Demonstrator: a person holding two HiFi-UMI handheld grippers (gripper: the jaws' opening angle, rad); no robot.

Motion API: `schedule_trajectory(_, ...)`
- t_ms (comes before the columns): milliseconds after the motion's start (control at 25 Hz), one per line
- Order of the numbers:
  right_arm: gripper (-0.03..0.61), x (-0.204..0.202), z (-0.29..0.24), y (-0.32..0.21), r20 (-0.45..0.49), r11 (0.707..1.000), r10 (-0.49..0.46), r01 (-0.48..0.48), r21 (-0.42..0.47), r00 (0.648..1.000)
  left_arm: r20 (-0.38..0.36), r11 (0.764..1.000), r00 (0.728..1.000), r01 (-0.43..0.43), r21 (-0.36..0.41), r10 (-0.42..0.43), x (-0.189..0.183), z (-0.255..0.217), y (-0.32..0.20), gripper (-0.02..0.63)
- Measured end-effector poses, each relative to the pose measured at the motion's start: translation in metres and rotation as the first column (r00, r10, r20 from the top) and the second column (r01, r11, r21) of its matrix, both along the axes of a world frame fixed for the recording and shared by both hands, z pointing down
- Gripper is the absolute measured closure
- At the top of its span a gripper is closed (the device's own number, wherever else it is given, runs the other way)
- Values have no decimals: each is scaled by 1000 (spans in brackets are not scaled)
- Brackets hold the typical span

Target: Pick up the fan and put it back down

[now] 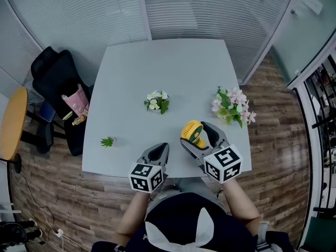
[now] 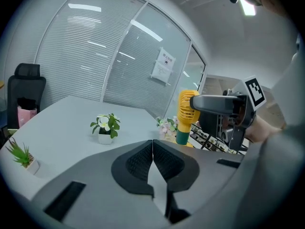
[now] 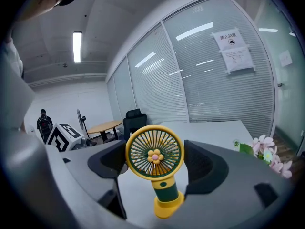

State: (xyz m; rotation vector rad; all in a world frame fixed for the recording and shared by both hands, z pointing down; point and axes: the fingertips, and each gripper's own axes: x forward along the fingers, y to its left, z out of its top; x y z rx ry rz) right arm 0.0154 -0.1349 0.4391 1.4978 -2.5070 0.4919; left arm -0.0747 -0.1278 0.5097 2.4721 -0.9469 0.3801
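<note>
Right gripper is clamping the yellow-and-green handheld fan by its round head, jaws wide, lower centre, low over the grey surface. Looking like put-down: needing upright lowering, then release. Left gripper is sitting closed, empty.

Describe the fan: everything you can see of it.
The fan is a small handheld one that looks like plastic. It has a round yellow grille with thin spokes, a yellow flower with a pink centre at the hub, a dark green neck and a yellow foot. It stands nearly upright near the table's front edge. The right gripper appears to clamp its rim from both sides. Whether the foot touches the table cannot be told.
</note>
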Motion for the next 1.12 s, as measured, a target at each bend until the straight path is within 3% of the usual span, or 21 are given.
schedule_trajectory(560,198,14,29,45,-5,994,93,-94,-61,996,0,996,997,-80,-31,80,16,9,35,591)
schedule_trajectory(1120,196,11,66,38,-1,994,31,-31,-109,1000,11,999,1000,-16,-39,17,14,12,30,592)
